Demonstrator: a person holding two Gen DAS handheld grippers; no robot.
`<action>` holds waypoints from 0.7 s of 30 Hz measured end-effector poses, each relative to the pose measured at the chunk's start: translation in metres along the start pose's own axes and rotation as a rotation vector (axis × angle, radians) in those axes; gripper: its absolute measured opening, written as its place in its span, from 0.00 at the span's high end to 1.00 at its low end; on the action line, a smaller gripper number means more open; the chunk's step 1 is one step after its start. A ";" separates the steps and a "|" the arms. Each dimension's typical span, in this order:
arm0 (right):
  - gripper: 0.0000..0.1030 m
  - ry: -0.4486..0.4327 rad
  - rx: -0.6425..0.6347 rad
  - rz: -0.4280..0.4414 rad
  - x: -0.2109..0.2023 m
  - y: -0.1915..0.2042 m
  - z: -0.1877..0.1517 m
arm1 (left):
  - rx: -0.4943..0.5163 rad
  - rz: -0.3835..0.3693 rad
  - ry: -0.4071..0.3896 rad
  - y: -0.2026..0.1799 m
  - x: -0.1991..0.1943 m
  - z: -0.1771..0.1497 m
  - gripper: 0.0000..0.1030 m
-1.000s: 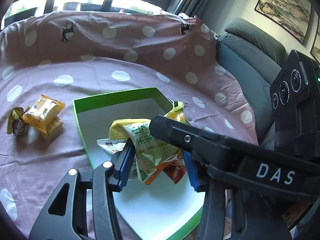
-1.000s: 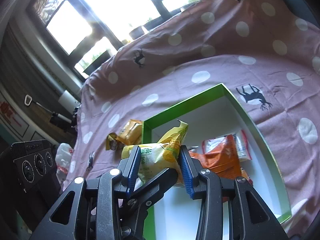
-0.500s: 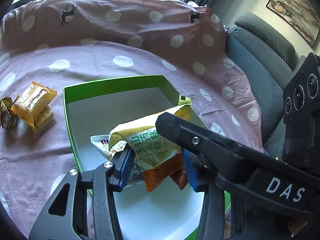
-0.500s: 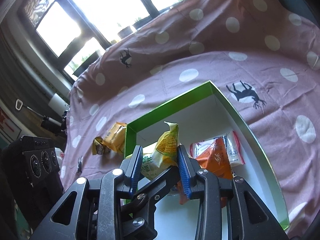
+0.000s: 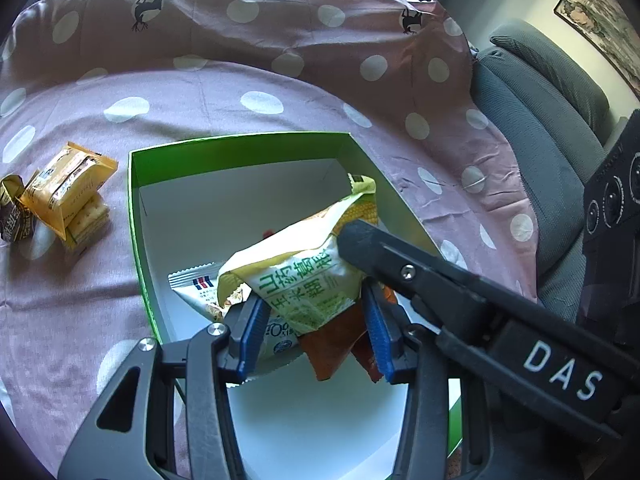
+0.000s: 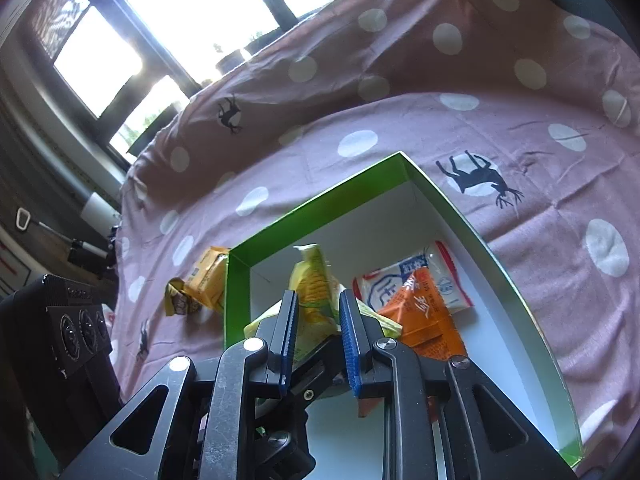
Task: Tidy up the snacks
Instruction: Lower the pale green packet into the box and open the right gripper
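The right gripper [image 6: 316,340] has its blue pads pinched on the yellow-green snack packet [image 5: 304,276], holding it over the middle of the green box [image 5: 240,148], and that looks like the placing step: one more snack going in with the others. The left gripper [image 5: 316,332] sits spread wide just beneath, jaws either side of the packet but, as far as I can judge, not squeezing it. Already lying in the box are a white packet [image 6: 416,280] and an orange packet [image 6: 424,312], toward the right wall in the right wrist view. Left of the box, out on the spotted pink cloth [image 5: 260,104], a yellow cracker pack [image 5: 68,188] and a small dark wrapper [image 5: 12,216] wait their turn. Next move, I'd say: lower the packet onto bare white floor, release, then go left for the crackers. Green Chinese characters run across the held packet; the right gripper's arm reads "DAS".
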State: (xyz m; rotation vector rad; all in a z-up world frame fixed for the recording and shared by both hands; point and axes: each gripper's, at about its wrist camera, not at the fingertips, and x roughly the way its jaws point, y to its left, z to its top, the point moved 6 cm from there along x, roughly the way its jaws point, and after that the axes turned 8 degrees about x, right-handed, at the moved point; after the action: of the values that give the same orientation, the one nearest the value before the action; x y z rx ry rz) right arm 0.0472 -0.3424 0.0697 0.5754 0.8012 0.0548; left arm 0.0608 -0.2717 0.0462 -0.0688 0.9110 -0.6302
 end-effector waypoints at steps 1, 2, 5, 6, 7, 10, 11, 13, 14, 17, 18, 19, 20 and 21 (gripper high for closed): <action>0.77 0.000 0.002 -0.006 0.000 -0.001 0.000 | -0.001 0.006 0.000 0.001 0.000 0.000 0.57; 0.77 0.003 0.008 -0.007 0.001 -0.002 0.000 | 0.000 0.008 -0.002 0.001 -0.001 -0.001 0.57; 0.77 0.004 0.017 -0.016 0.001 -0.004 0.001 | 0.000 0.013 -0.011 0.003 -0.006 -0.002 0.57; 0.77 -0.002 0.016 -0.026 0.000 -0.005 0.001 | 0.000 0.017 -0.014 0.003 -0.008 -0.002 0.57; 0.77 -0.010 0.015 -0.041 -0.001 -0.006 0.002 | 0.000 0.023 -0.017 0.005 -0.011 -0.002 0.57; 0.77 -0.033 0.007 -0.067 -0.005 -0.007 0.003 | 0.003 0.040 -0.033 0.008 -0.019 -0.002 0.57; 0.77 -0.044 0.006 -0.074 -0.008 -0.007 0.004 | 0.002 0.043 -0.041 0.010 -0.023 -0.003 0.56; 0.77 -0.058 0.011 -0.075 -0.011 -0.008 0.006 | -0.004 0.049 -0.048 0.013 -0.029 -0.003 0.55; 0.77 -0.061 0.013 -0.069 -0.012 -0.008 0.006 | -0.005 0.050 -0.051 0.014 -0.031 -0.003 0.55; 0.77 -0.064 0.017 -0.047 -0.015 -0.006 0.007 | -0.008 0.058 -0.068 0.020 -0.042 -0.005 0.55; 0.77 -0.066 0.016 -0.046 -0.016 -0.005 0.007 | -0.011 0.062 -0.075 0.021 -0.046 -0.006 0.55; 0.77 -0.068 0.012 -0.046 -0.016 -0.004 0.007 | -0.014 0.063 -0.082 0.023 -0.050 -0.006 0.54; 0.77 -0.070 0.008 -0.048 -0.017 -0.003 0.007 | -0.021 0.063 -0.089 0.026 -0.055 -0.007 0.53; 0.77 -0.073 0.003 -0.050 -0.017 -0.002 0.006 | -0.028 0.063 -0.097 0.028 -0.059 -0.008 0.50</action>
State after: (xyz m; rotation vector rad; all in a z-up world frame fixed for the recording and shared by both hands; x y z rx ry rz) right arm 0.0391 -0.3509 0.0834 0.5568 0.7447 -0.0131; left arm 0.0417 -0.2153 0.0751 -0.0948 0.8250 -0.5507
